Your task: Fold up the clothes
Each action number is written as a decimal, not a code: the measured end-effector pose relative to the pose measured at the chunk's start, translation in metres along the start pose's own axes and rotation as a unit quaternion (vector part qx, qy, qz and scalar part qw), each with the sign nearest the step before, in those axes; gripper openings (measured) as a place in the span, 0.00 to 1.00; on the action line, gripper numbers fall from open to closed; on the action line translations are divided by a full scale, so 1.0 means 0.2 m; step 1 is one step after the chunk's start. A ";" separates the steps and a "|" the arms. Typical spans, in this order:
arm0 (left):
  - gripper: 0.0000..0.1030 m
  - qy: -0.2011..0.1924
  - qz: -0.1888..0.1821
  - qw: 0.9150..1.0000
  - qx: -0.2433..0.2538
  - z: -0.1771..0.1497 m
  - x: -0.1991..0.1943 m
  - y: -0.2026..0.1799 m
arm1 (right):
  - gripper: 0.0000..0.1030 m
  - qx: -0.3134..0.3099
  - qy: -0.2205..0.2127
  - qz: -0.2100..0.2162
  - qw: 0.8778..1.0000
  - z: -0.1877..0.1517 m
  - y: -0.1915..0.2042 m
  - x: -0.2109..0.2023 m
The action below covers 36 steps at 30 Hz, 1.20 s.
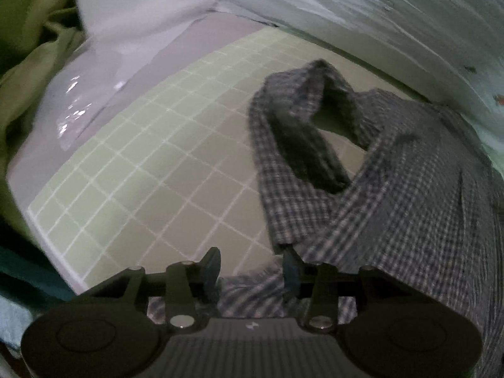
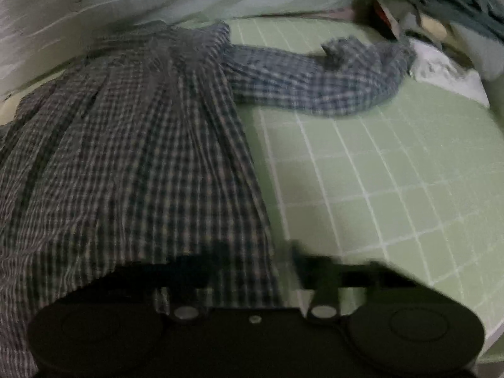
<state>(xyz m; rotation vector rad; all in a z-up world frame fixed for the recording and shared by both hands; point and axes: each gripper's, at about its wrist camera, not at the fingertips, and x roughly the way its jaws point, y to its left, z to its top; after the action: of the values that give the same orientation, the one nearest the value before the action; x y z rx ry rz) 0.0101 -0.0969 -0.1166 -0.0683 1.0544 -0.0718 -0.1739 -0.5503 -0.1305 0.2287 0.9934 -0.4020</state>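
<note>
Left tool gapes over unmarked plaid shirt on gridded mat.

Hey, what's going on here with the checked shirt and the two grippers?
A person is working a checked shirt on a green grid mat with a handheld gripper in each hand. The left gripper is open at the shirt's edge, fabric lying between its fingers. The right gripper is also at the shirt's edge, but blur hides whether it grips. One sleeve lies stretched out across the mat. No fold is finished yet.
</note>
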 end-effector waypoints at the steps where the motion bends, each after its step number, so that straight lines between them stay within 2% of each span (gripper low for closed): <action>1: 0.45 0.001 -0.002 1.000 0.010 0.00 0.01 -0.02 | 0.00 -0.008 -0.002 0.001 1.000 0.01 0.01 -0.01; 3: 0.45 0.002 -0.005 1.000 0.022 0.00 0.01 -0.04 | 0.00 -0.018 -0.032 0.023 0.999 0.02 0.00 -0.11; 7: 0.52 0.003 -0.002 1.000 0.019 -0.01 0.02 -0.04 | 0.00 0.083 -0.112 0.081 0.987 0.05 -0.16 -0.43; 8: 0.52 0.004 0.000 1.000 0.018 -0.02 0.02 -0.04 | 0.00 0.095 -0.117 0.072 0.986 0.04 -0.20 -0.46; 10: 0.52 0.011 -0.004 1.000 0.021 -0.02 0.04 -0.03 | 0.00 0.056 -0.100 0.001 0.993 0.00 -0.22 -0.39; 11: 0.52 0.015 -0.006 1.000 0.022 -0.03 0.04 -0.03 | 0.00 0.037 -0.071 -0.038 0.996 -0.02 -0.22 -0.32; 12: 0.53 0.018 -0.008 1.000 0.023 -0.03 0.05 -0.03 | 0.00 0.048 -0.060 -0.038 0.996 -0.03 -0.24 -0.30; 13: 0.57 0.014 -0.007 1.000 0.024 -0.03 0.04 -0.03 | 0.05 0.062 -0.051 -0.035 0.996 -0.05 -0.26 -0.30; 15: 0.63 0.012 -0.013 1.000 0.024 -0.03 0.04 -0.03 | 0.36 0.097 -0.059 -0.019 0.993 -0.06 -0.27 -0.32; 16: 0.63 0.013 -0.019 0.999 0.024 -0.03 0.04 -0.03 | 0.61 0.110 -0.062 -0.013 0.992 -0.07 -0.27 -0.33; 17: 0.63 0.014 -0.024 0.999 0.023 -0.03 0.04 -0.03 | 0.64 0.114 -0.062 -0.012 0.992 -0.08 -0.27 -0.32; 19: 0.64 0.023 -0.034 0.998 0.037 -0.03 0.06 -0.06 | 0.60 0.112 -0.043 -0.002 0.993 -0.08 -0.25 -0.27; 22: 0.68 0.037 -0.042 0.997 0.061 -0.04 0.08 -0.10 | 0.60 0.108 -0.017 0.021 0.994 -0.06 -0.22 -0.19; 25: 0.68 0.049 -0.045 0.995 0.074 -0.07 0.12 -0.13 | 0.61 0.089 -0.002 0.013 0.996 -0.05 -0.16 -0.14; 27: 0.68 0.050 -0.040 0.995 0.082 -0.08 0.13 -0.14 | 0.60 0.079 0.002 0.016 0.997 -0.05 -0.14 -0.12; 28: 0.68 0.050 -0.039 0.994 0.084 -0.09 0.13 -0.14 | 0.55 0.075 0.003 0.022 0.997 -0.05 -0.13 -0.11; 29: 0.68 0.050 -0.039 0.994 0.085 -0.09 0.14 -0.14 | 0.45 0.075 0.002 0.023 0.997 -0.04 -0.13 -0.11; 30: 0.68 0.050 -0.038 0.994 0.087 -0.09 0.14 -0.15 | 0.42 0.075 0.000 0.024 0.997 -0.03 -0.13 -0.11; 36: 0.68 0.037 -0.039 0.995 0.088 -0.06 0.12 -0.16 | 0.45 0.075 -0.013 0.028 0.997 0.03 -0.13 -0.11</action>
<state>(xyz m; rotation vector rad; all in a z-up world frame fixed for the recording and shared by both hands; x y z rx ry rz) 0.0107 -0.1305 -0.1404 0.0531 1.1164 -0.2393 -0.1912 -0.5716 -0.1098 0.3855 0.9290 -0.4276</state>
